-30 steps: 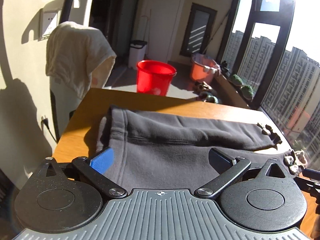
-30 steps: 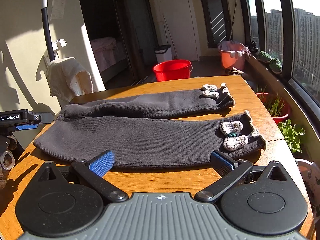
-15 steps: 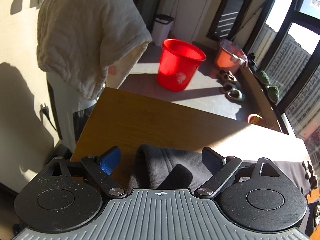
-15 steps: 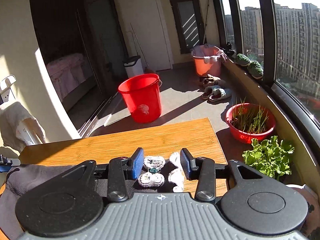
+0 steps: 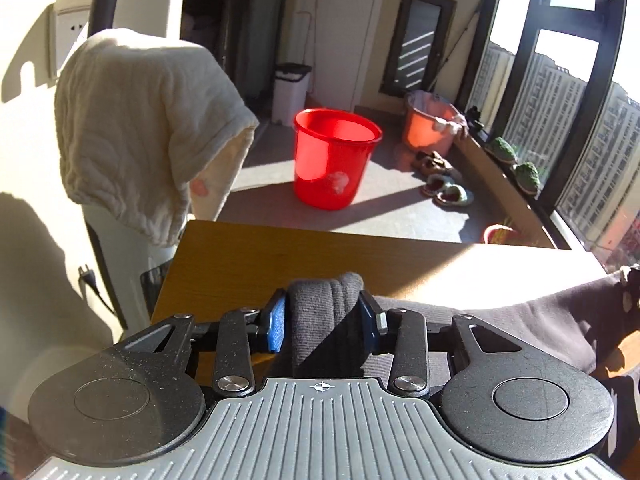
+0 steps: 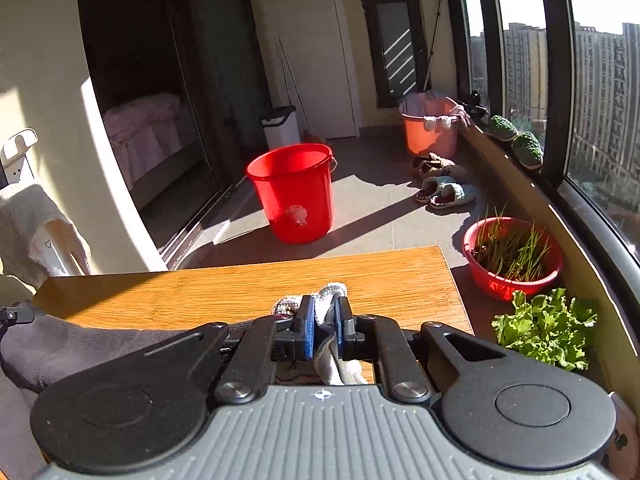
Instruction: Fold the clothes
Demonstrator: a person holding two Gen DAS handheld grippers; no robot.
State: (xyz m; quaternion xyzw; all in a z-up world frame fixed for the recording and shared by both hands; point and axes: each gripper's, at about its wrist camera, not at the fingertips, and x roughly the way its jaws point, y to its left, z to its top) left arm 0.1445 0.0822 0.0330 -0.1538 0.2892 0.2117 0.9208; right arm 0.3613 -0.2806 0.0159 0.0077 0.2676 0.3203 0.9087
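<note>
Left wrist: L gripper (image 5: 323, 322) clamps trousers (image 5: 480, 328) waistband; R gripper (image 6: 323, 326) clamps cuffs.

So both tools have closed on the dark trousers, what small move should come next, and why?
Probably lift both ends together and carry them across. The left tool pinches the bunched waistband of the dark trousers, and the right tool pinches the cuff with its pale knitted trim, but the cloth between lies on the table.

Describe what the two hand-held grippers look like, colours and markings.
Both match: the left hand-held gripper and right hand-held gripper have a ribbed grey body bearing a small compass-like crosshair mark, two black round discs, black link arms with silver pivot screws, and blue finger pads.
</note>
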